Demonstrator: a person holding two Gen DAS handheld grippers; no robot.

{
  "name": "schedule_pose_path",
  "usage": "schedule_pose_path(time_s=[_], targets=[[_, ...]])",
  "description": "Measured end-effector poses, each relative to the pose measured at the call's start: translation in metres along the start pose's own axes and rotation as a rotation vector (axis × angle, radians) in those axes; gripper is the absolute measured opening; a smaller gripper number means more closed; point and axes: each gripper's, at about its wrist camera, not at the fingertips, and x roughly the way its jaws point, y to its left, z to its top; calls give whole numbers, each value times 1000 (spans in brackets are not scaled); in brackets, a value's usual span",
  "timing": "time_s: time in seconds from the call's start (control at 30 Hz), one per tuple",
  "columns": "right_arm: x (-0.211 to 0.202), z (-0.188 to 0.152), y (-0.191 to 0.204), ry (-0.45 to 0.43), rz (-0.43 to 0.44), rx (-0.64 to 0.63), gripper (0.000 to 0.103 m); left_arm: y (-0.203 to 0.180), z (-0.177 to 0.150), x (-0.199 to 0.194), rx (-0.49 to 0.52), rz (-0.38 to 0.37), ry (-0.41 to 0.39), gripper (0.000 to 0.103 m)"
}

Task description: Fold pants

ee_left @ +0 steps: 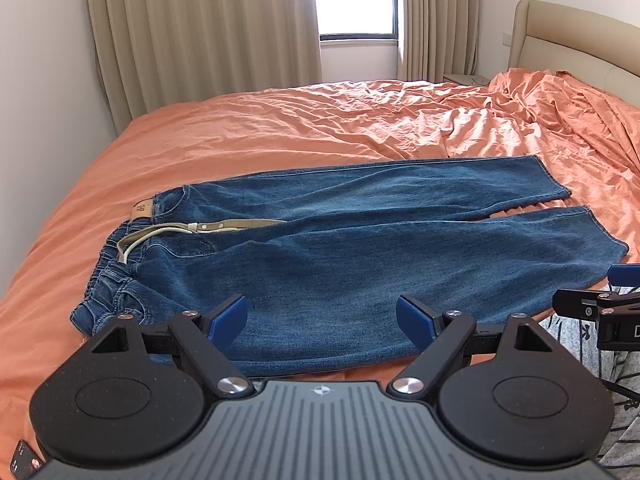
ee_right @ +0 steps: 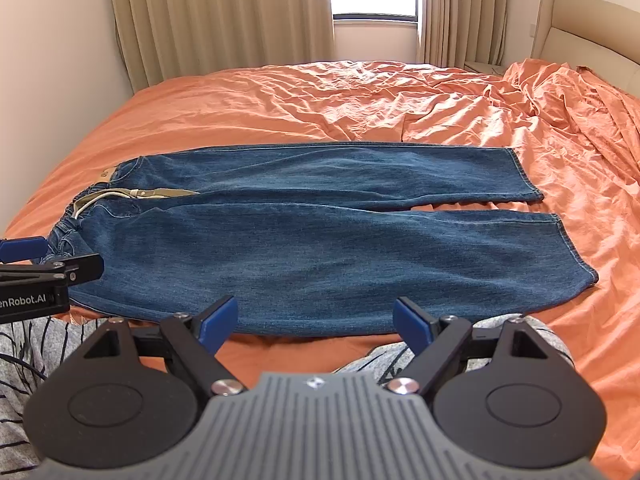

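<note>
Beige curtains [ee_left: 200,28] flank a bright window [ee_left: 354,0] behind an orange-sheeted bed [ee_left: 280,128].

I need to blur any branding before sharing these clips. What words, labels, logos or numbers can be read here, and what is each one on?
"enRobot.AI": white letters on the left gripper body, cut off at the picture's left edge.
"D": one white letter on the right gripper body, cut off at the right edge.
Tan patch on the jeans waistband: mark too small to read.
Small emblem on each gripper's grey housing: no letters.

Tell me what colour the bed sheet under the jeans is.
Orange; the bed sheet shows best in the right wrist view.
</note>
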Motion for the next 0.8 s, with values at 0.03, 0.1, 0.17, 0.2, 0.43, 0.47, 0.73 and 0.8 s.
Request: schedule_pose_path(time_s=[0.03, 0.1, 0.17, 0.2, 0.43, 0.47, 0.73, 0.8], targets=[[0, 0, 0, 1, -1, 1, 81, 0, 0, 0, 1, 1, 0, 98], [-1, 0, -1, -3, -1, 5, 81, 0, 0, 0, 2, 0, -1, 98], [-1, 0, -1, -4, -3, 6, 81, 0, 0, 0, 1, 0, -1, 98], [-2, 0, -2, -5, -5, 7, 81, 0, 0, 0, 0, 0, -1, 98], [-3, -1, -3, -5, -7, 9, 81, 1, 1, -1, -4, -3, 0, 98], [-3, -1, -3, -7, -6, 10, 81, 1, 1, -1, -5, -3, 0, 98], [-3, 0, -2, -9, -11, 11, 81, 1, 1, -1, -2, -2, -1, 98], [-3, -1, -2, -10, -13, 12, 81, 1, 0, -1, -4, -3, -2, 98]])
